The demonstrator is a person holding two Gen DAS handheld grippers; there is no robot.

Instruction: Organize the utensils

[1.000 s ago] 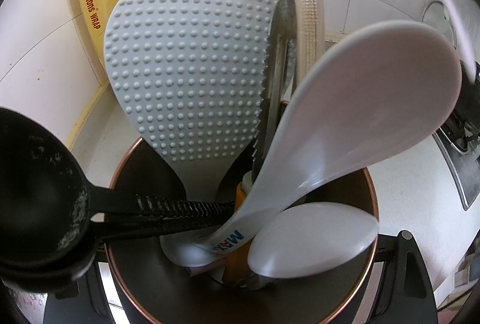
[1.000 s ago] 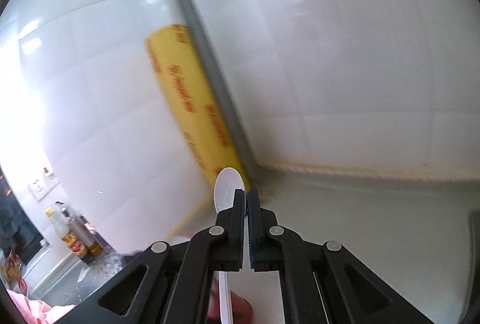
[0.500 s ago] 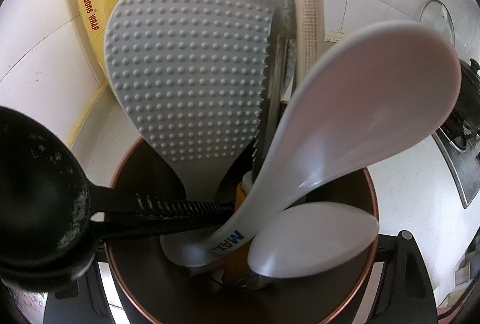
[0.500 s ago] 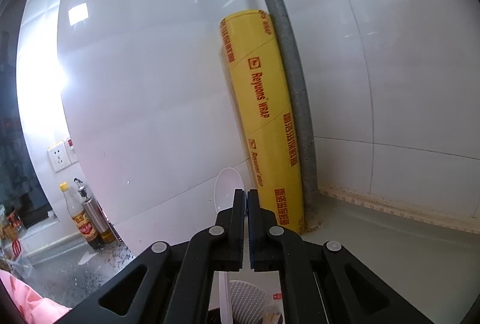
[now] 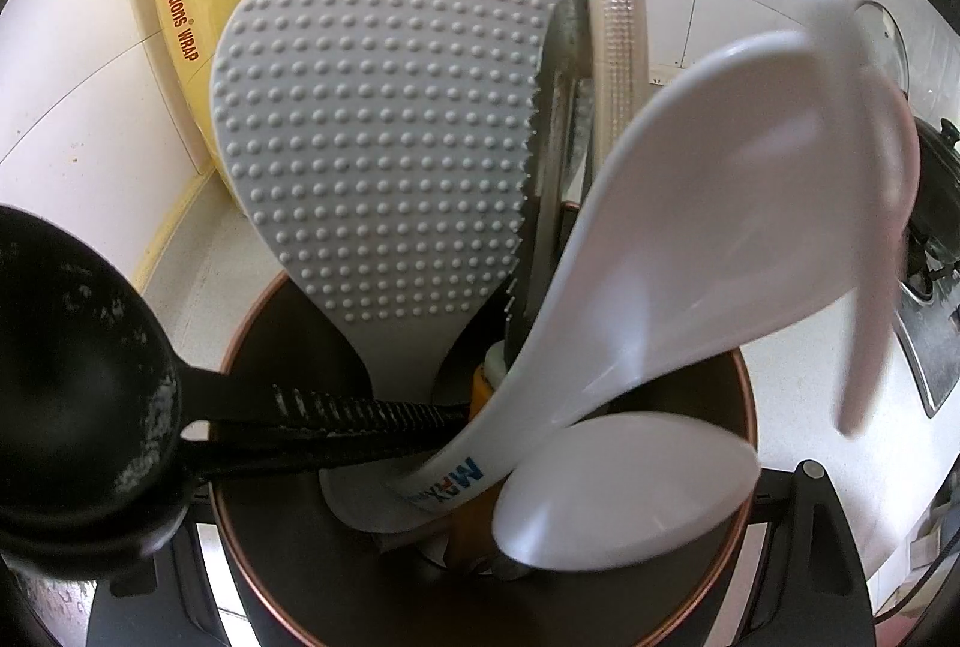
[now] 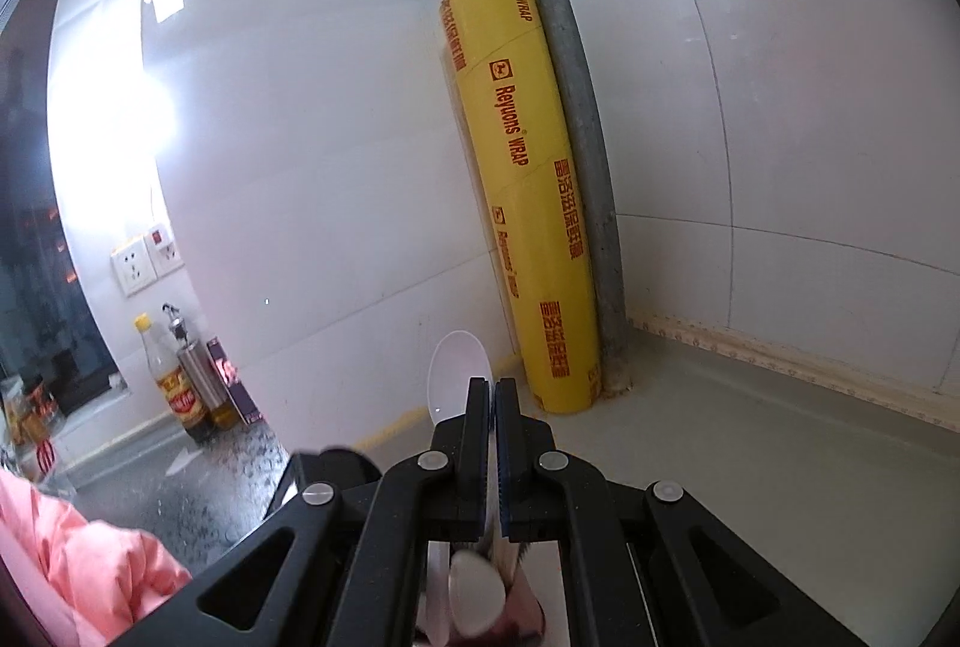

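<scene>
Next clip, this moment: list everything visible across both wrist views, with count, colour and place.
utensil holder: 1, dark, copper rim, between the left fingers
rice paddle: 1, grey, dotted, in the holder
white spoons: 2, in the holder
ladle: 1, black, handle in the holder
tongs: 1, metal, in the holder
held spoon: 1, white, in the right fingers
cling wrap roll: 1, yellow, upright in the corner
pipe: 1, grey, beside the roll
hose: 1, clear, behind the holder
bottles: 2, far left counter
sockets: white, left wall
sleeve: 1, pink, lower left
left gripper: black, clamping the holder
right gripper: black, shut on the held spoon
</scene>
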